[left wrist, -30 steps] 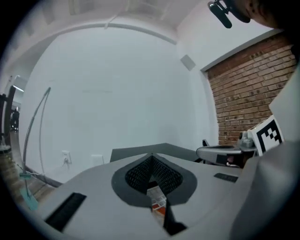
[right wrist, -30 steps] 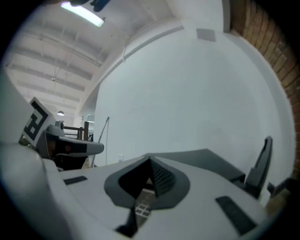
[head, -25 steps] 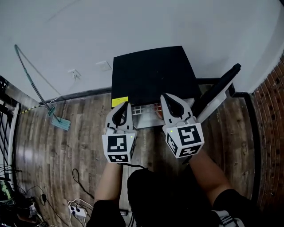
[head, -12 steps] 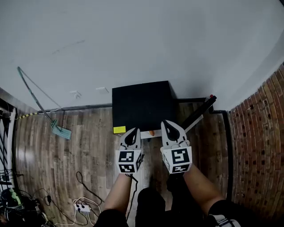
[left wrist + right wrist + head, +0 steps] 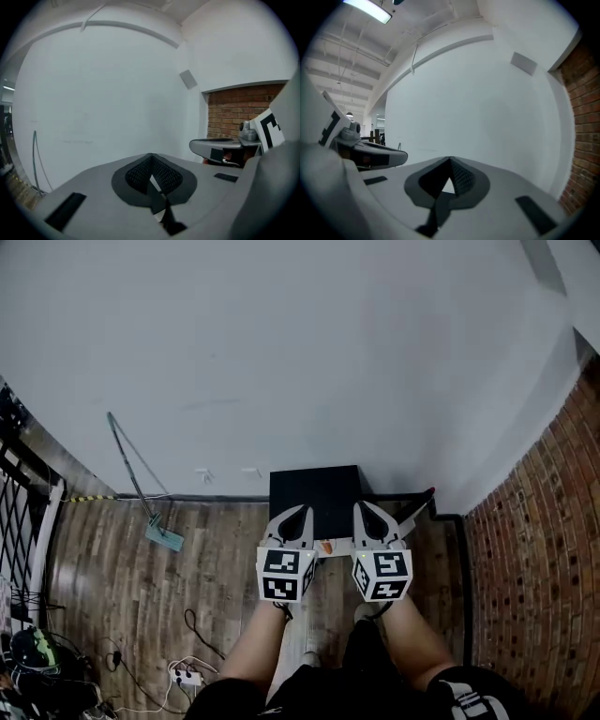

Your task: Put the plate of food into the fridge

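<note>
The small black fridge (image 5: 314, 498) stands far below on the wooden floor against the white wall. Its door (image 5: 415, 507) hangs open to the right. Between the two grippers a bit of orange food (image 5: 324, 547) shows at the fridge's open front; the plate itself is hidden. My left gripper (image 5: 298, 513) and right gripper (image 5: 364, 509) are held side by side above the fridge, both shut with nothing in them. In the left gripper view the shut jaws (image 5: 151, 157) point at the bare wall. The right gripper view (image 5: 450, 160) shows the same.
A mop (image 5: 164, 535) leans on the wall left of the fridge. Cables and a power strip (image 5: 187, 676) lie on the floor at lower left. A brick wall (image 5: 534, 549) runs along the right, and a metal rack (image 5: 23, 521) stands at the far left.
The head view has risen and drawn back, so the fridge looks much smaller. Both grippers have come away from the fridge's open front and now sit closer together, still shut.
</note>
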{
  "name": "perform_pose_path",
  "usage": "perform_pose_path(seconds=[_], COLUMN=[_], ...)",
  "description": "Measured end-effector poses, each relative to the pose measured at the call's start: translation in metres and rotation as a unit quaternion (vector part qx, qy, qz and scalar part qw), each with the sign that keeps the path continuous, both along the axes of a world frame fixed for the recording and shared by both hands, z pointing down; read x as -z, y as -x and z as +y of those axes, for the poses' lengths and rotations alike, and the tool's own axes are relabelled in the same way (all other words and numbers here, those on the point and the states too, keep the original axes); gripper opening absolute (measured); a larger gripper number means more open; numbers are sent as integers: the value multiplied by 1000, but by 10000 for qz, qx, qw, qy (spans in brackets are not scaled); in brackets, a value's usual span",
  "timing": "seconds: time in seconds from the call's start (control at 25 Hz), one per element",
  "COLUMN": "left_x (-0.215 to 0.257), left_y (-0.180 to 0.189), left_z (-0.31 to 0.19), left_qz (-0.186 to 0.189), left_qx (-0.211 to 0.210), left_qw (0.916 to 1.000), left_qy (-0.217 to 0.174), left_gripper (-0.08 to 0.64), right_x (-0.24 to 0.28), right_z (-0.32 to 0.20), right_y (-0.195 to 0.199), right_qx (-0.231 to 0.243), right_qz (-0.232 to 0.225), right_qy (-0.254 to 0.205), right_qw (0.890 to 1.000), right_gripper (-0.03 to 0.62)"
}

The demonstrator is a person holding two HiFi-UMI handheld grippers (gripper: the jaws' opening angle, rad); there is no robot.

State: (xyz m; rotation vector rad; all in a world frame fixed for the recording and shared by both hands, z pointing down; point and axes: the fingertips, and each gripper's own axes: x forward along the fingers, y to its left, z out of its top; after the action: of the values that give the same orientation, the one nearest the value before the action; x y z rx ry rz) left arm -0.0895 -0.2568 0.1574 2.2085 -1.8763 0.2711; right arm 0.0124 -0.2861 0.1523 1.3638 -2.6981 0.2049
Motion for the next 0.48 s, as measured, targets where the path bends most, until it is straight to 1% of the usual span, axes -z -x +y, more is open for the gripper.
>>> perform_pose_path(seconds=[0.12, 0.24, 0.48], left_x=[51, 84, 117], left_y=[-3, -11, -19], left_z=[8, 15, 33], left_qz=[-55, -77, -208], left_qx=[53, 30, -136], left_qw=[9997, 9993, 9974], left_qy=[-227, -377, -674], left_gripper=[-2, -2, -2], right_x=[40, 65, 109], right_z=[14, 22, 45], right_y=[-2, -3, -1], right_qx=[122, 133, -55], right_qz=[-81, 14, 248], right_qy=[-26, -135, -871], right_qw=[9999, 9998, 9959], right_gripper=[14, 14, 14])
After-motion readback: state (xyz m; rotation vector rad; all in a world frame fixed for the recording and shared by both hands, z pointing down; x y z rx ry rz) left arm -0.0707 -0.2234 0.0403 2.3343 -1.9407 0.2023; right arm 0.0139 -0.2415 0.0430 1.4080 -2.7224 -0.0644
